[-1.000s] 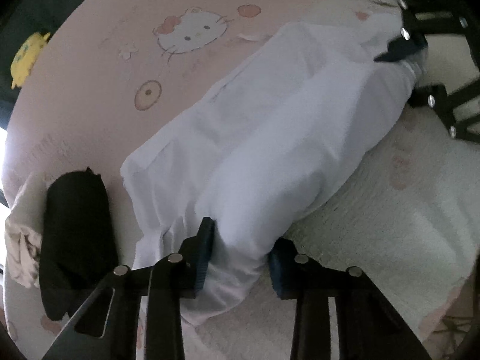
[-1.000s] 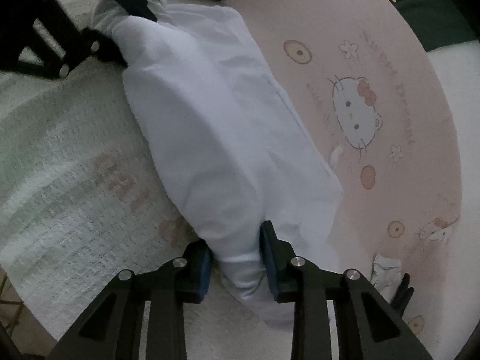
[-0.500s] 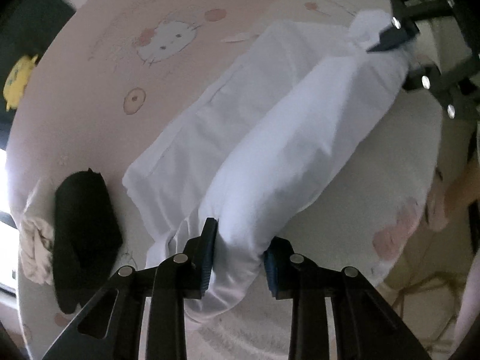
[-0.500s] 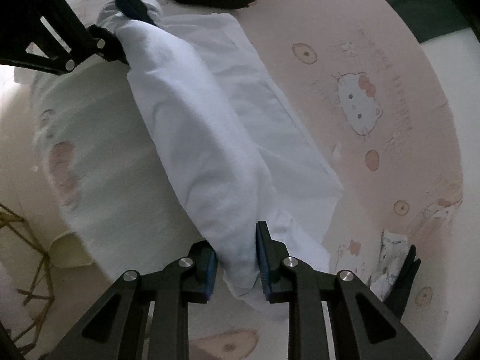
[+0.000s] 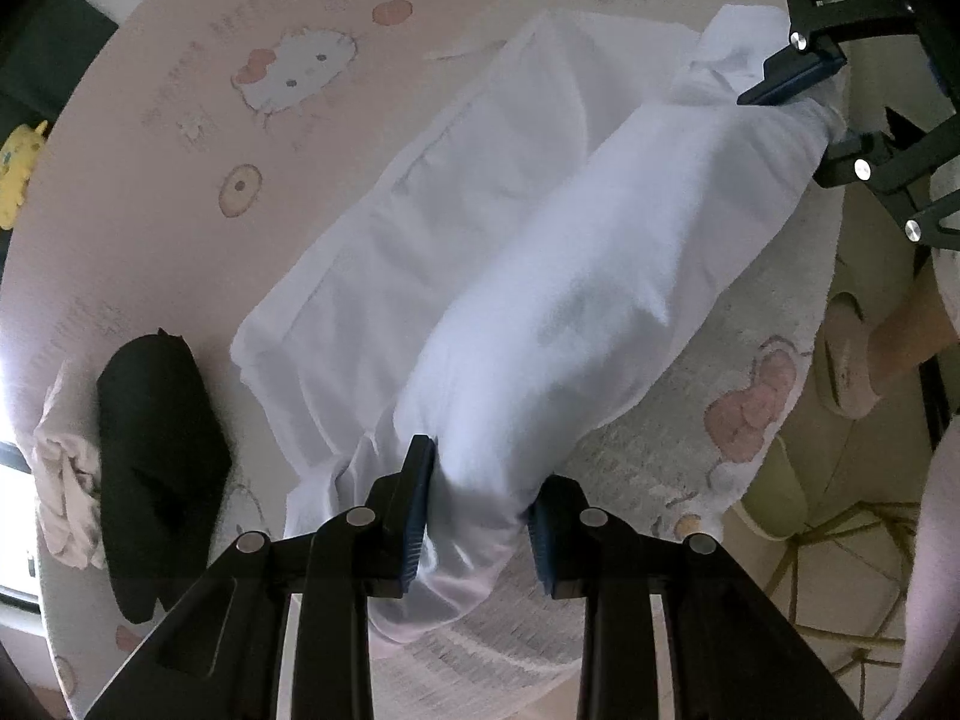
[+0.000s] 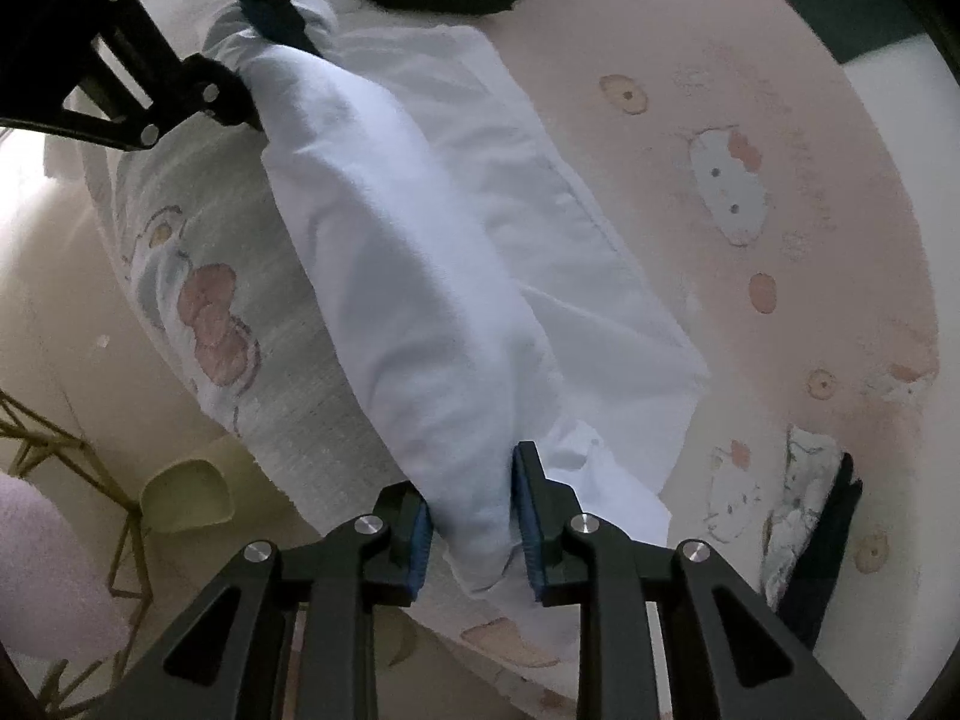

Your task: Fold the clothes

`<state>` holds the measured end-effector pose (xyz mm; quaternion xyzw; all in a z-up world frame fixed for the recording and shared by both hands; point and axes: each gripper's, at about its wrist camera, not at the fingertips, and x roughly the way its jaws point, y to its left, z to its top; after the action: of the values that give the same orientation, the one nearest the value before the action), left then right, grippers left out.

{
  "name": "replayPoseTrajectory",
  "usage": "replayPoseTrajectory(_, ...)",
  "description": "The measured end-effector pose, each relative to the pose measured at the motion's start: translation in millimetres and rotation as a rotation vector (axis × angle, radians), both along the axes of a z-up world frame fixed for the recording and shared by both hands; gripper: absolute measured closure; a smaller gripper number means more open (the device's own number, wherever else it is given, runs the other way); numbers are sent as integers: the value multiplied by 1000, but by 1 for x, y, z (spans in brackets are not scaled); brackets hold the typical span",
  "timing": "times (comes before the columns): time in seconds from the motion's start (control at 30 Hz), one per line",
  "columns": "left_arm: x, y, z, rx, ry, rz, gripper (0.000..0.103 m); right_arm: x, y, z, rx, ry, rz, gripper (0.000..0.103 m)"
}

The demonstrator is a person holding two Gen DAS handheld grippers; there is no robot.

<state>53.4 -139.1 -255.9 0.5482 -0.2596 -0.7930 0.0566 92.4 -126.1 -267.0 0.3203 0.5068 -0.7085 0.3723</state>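
Note:
A white garment [image 5: 540, 276] lies lengthwise on the pink cartoon-cat bed sheet [image 5: 150, 120], with its near half raised into a long fold over the flat half. My left gripper [image 5: 480, 504] is shut on one end of that fold. My right gripper [image 6: 471, 516] pinches the other end of the garment [image 6: 420, 276]; its jaws are opening slightly, with the cloth still pressed between the pads. Each gripper shows in the other's view: the right gripper [image 5: 798, 90] at upper right, the left gripper [image 6: 264, 30] at upper left.
A folded black garment [image 5: 156, 450] and a crumpled beige cloth [image 5: 60, 468] lie left of the white one. A patterned folded cloth [image 6: 804, 498] sits on the right. The bed edge drops to the floor, where a person's slippered foot [image 5: 852, 372] and a gold wire stand [image 6: 60, 450] show.
Both grippers have carried the raised fold toward the bed's edge and up off the sheet. More of the flat half and the floor beyond the bed now show.

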Motion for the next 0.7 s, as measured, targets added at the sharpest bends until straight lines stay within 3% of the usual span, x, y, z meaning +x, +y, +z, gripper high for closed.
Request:
replayPoseTrajectory(0.27, -1, -5, 0, 62, -7, -15, 76, -23, -7, -3, -17, -116, -28, 74)
replayPoseTrajectory(0.47, -8, -19, 10, 196, -32, 48, 76, -29, -11, 1, -3, -215, -85, 74)
replayPoseTrajectory(0.7, -32, -41, 19, 325, -125, 115, 76, -63, -13, 9, -55, -414, -185, 74)
